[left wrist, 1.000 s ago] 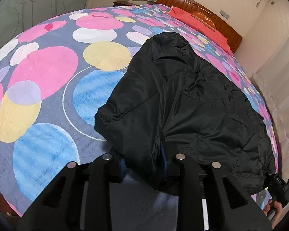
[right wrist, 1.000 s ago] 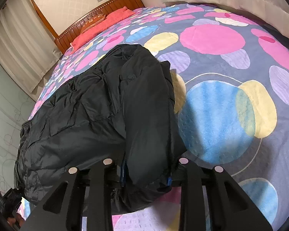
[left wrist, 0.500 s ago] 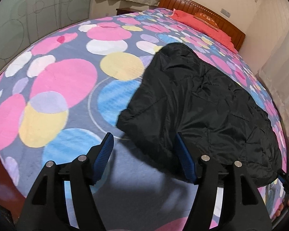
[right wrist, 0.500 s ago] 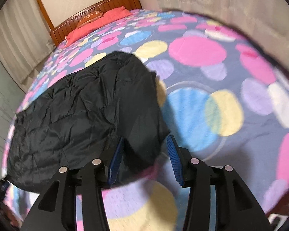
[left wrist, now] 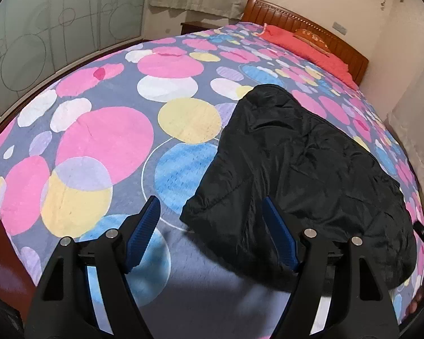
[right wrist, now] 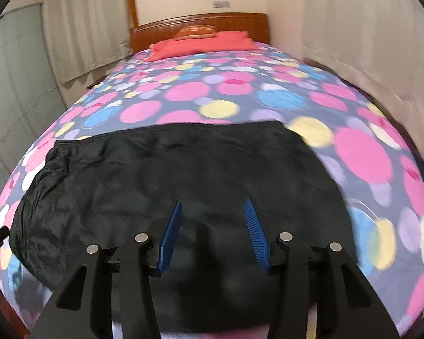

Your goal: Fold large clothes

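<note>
Both tongs, left [left wrist: 210, 212] and right [right wrist: 213, 214], are shown spread and empty, just opened, above the black jacket [right wrist: 183, 175] laid on the bed [left wrist: 104, 141].

Slick black jacket [left wrist: 311, 169], fuzzy bedspread [left wrist: 99, 141]

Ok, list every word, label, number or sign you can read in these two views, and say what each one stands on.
None can be read.
Black jacket: no label, tag or print shows.
Bedspread: only coloured circles, no lettering.
Headboard: a carved ornament, no words.
Wall plate above the headboard: too small and blurred to tell any marking.
Frosted glass door: drawn circles and lines only.
</note>
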`<state>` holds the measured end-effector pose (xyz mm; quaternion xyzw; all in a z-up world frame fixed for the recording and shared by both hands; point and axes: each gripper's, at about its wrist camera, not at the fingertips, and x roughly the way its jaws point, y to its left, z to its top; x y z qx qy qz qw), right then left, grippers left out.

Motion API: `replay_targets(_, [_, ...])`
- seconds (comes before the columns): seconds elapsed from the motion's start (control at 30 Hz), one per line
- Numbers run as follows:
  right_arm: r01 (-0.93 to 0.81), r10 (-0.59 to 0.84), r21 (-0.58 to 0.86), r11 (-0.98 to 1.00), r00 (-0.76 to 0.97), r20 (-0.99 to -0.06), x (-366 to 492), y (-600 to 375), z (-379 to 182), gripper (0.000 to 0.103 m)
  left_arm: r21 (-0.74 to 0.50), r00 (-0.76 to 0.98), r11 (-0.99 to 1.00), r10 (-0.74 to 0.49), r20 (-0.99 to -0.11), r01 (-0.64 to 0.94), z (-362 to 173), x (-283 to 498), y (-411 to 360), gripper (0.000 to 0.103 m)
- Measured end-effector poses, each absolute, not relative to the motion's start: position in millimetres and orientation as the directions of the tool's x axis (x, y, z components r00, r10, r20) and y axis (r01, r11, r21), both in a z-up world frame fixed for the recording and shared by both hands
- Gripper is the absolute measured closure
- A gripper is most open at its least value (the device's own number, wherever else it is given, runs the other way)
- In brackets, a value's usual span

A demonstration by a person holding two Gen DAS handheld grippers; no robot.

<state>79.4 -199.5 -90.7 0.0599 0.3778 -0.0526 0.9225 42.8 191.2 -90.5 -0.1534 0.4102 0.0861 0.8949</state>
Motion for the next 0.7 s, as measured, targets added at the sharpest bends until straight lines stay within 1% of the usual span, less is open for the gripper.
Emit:
replay_targets(0.13, [0.114, -0.083, -0.002, 0.993, 0.708, -0.701, 109, -167, -103, 0.056, -0.217, 0.640, 0.927, 0.031, -0.768, -0.306, -95, 53, 193, 0.028])
replay_targets(0.23, [0.120, -0.139, -0.078, 0.990, 0.668, -0.731, 126, -153, -128, 0.056, -0.226, 0.636, 0.921, 0.031, -0.771, -0.318, -95, 65, 193, 0.028])
replay_targets(0.27, [0.124, -0.150, -0.091, 0.988, 0.656, -0.740, 128, -152, -135, 0.056, -0.228, 0.637, 0.919, 0.033, -0.770, -0.322, -95, 68, 194, 0.025])
replay_targets(0.3, [0.129, -0.155, -0.094, 0.987, 0.647, -0.746, 130, -152, -142, 0.056, -0.227, 0.639, 0.916, 0.039, -0.768, -0.330, -95, 72, 194, 0.022])
replay_targets(0.37, [0.136, -0.167, -0.103, 0.985, 0.654, -0.738, 128, -151, -151, 0.056, -0.238, 0.642, 0.906, 0.046, -0.765, -0.349, -93, 82, 194, 0.021])
replay_targets(0.43, [0.137, -0.177, -0.116, 0.984, 0.658, -0.732, 126, -149, -153, 0.056, -0.277, 0.641, 0.893, 0.018, -0.767, -0.356, -94, 94, 195, 0.021])
replay_targets(0.57, [0.135, -0.154, -0.085, 0.987, 0.658, -0.737, 126, -152, -155, 0.056, -0.355, 0.635, 0.858, -0.045, -0.772, -0.371, -99, 123, 198, 0.021])
replay_targets(0.7, [0.136, -0.148, -0.076, 0.988, 0.658, -0.738, 128, -151, -156, 0.056, -0.354, 0.596, 0.852, -0.064, -0.801, -0.385, -111, 150, 201, 0.020])
